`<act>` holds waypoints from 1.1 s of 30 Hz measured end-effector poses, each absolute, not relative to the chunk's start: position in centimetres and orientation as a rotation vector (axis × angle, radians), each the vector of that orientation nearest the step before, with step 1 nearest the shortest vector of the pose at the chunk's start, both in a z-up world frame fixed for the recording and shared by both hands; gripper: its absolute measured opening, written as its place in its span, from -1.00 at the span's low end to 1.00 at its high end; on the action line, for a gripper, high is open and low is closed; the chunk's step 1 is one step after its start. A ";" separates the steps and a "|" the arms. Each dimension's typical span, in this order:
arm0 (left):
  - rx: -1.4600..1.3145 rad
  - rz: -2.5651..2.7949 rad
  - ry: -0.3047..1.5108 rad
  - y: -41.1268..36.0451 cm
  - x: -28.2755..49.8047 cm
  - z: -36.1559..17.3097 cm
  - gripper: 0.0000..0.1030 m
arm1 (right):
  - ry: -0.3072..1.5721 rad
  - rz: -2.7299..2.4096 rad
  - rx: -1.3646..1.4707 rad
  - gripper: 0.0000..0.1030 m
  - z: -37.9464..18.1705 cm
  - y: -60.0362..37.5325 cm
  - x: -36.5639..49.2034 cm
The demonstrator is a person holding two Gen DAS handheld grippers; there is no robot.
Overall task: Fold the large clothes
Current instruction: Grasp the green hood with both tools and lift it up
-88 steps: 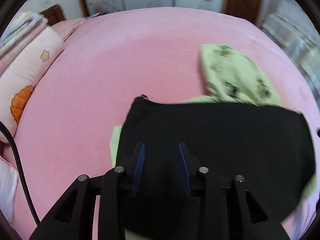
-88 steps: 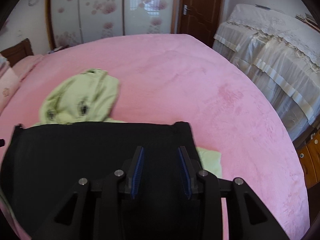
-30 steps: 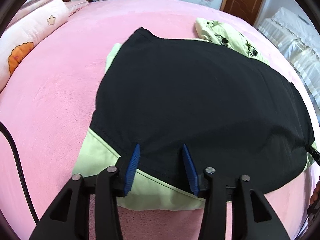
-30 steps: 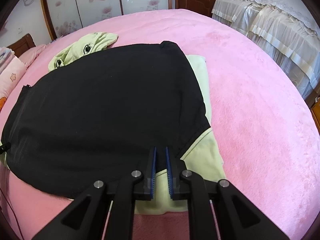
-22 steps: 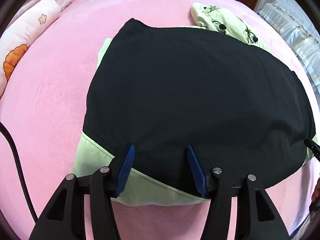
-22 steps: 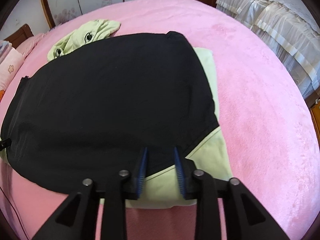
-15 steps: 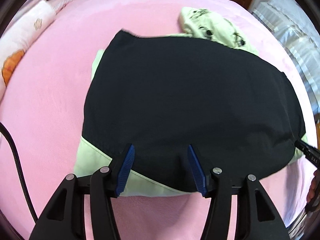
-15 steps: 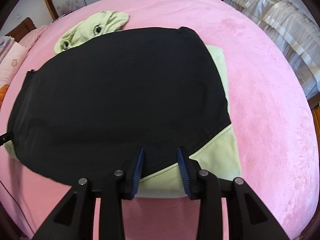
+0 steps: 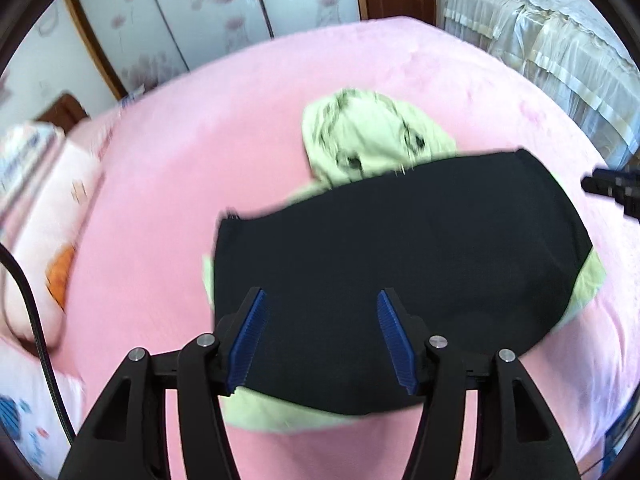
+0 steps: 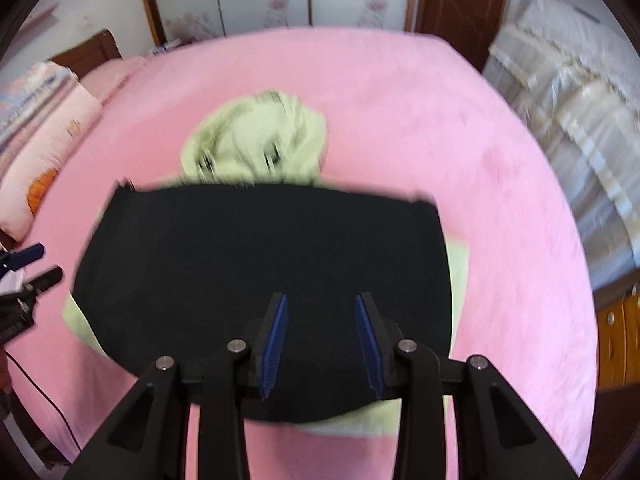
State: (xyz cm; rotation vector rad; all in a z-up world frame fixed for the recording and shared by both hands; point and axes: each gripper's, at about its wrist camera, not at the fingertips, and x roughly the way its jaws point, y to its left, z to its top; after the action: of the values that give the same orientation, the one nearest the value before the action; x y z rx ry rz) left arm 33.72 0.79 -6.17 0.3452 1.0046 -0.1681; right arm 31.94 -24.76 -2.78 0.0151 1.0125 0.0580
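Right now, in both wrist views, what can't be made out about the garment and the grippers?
- Green layer: mostly hidden under the black panel in both views; its shape is unknown.
- Hood print: motion blur smears it in both views.
- Near hem: the right gripper body covers it in the right view.
- Left gripper: jaws have just been opening, nothing between; in the right view only blurred fingertips show at the edge.
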 end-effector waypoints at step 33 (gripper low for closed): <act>0.150 -0.006 1.096 -0.5 63.5 -23.3 0.21 | 1.053 -0.015 0.418 0.19 -16.2 -28.6 62.3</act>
State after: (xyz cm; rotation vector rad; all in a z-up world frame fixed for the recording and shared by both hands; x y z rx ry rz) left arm 63.46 -0.53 -23.31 0.1497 1.0963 -0.0060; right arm 62.31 -28.56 -16.21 0.4182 1.0526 -0.0147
